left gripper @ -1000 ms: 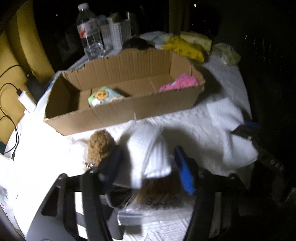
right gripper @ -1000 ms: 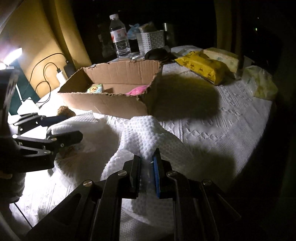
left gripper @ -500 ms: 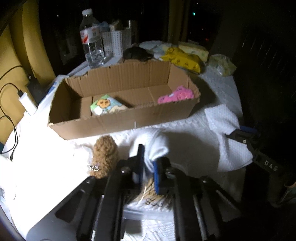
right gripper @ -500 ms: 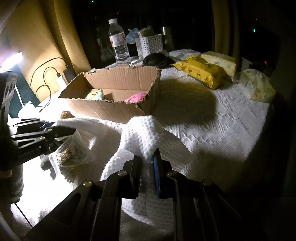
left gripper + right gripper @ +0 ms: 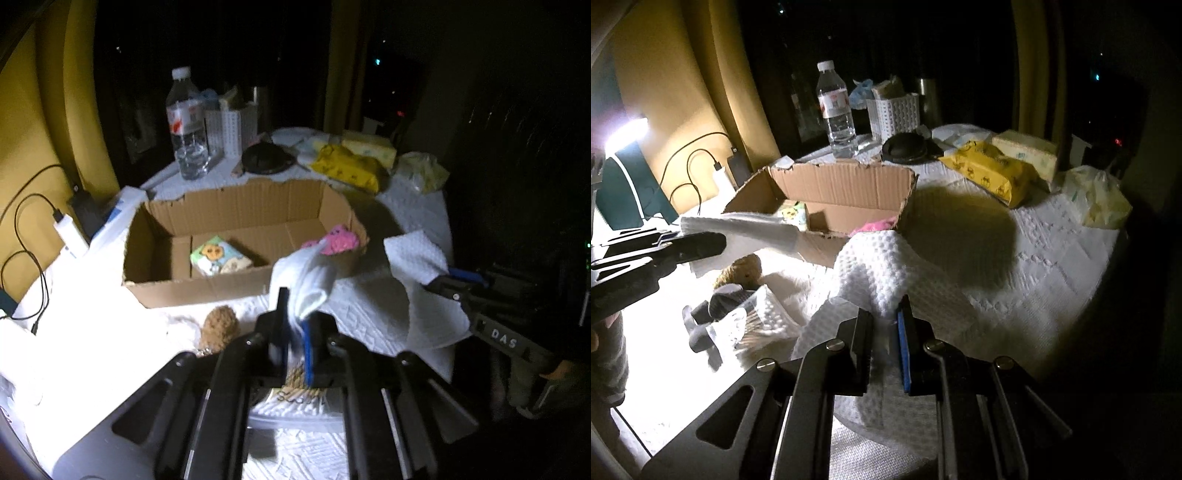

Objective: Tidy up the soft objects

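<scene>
On the dim white-covered table [image 5: 1052,266], both claws pinch one white cloth [image 5: 882,266] — left gripper [image 5: 293,332], right gripper [image 5: 884,325] — near the cardboard box [image 5: 207,291].

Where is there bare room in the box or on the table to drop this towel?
Free: the cardboard box floor between the tissue pack and the pink plush; the white cloth between the box's right end and the yellow pack. Crowded: the near-left corner, with the brown plush and swab bag.

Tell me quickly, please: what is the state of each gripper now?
Left gripper: closed, holding one end of the white cloth.
Right gripper: closed, holding the other end of the same cloth.
</scene>
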Motion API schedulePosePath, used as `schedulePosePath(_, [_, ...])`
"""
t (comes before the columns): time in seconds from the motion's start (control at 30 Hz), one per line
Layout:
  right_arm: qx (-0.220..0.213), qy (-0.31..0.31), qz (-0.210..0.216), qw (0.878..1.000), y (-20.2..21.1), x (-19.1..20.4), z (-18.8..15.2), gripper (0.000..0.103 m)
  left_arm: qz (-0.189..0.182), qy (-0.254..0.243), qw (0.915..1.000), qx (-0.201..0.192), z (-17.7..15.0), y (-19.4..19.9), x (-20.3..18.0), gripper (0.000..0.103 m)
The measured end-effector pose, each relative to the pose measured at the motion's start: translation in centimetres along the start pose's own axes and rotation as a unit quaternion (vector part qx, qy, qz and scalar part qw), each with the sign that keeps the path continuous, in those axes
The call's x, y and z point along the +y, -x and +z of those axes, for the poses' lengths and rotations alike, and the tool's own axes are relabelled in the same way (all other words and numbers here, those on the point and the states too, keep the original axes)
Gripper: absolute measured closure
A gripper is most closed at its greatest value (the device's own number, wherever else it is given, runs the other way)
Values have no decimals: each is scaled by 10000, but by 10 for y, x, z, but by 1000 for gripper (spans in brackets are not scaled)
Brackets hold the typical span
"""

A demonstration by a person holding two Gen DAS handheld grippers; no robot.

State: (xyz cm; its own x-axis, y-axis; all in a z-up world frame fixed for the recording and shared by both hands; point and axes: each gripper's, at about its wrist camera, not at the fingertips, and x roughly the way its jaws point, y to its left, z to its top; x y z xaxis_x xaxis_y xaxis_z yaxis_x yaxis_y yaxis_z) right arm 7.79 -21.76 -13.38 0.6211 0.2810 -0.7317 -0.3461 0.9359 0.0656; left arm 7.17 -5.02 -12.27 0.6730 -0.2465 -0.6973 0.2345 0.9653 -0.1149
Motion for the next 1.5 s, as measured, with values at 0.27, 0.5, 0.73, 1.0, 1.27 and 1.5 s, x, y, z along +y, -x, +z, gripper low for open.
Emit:
schedulePosePath(0.27, [-126,49,26,9999,8,4,14,90,33,102,9996,-267,12,18,11,98])
schedulePosePath(0.5, [-195,94,113,9997,8,6,29,90,162,215,9988,-415,23,23,26,98])
schedulePosePath(0.73, [-257,200,99,9994,1,11,45,90,134,371,9980,-495,30,19,43,98])
schedulePosePath(1.0, [-262,293,129,9991,-15,15,63,90,220,505,9971,-523,38,7,67,98])
schedulePosePath(1.27, [-220,363,153,9990,-35,19,80,90,364,673,9957,-525,42,-9,94,98])
schedulePosePath(1.5, [-159,383,135,9991,-55,18,92,90,477,808,9946,-442,42,-30,114,98])
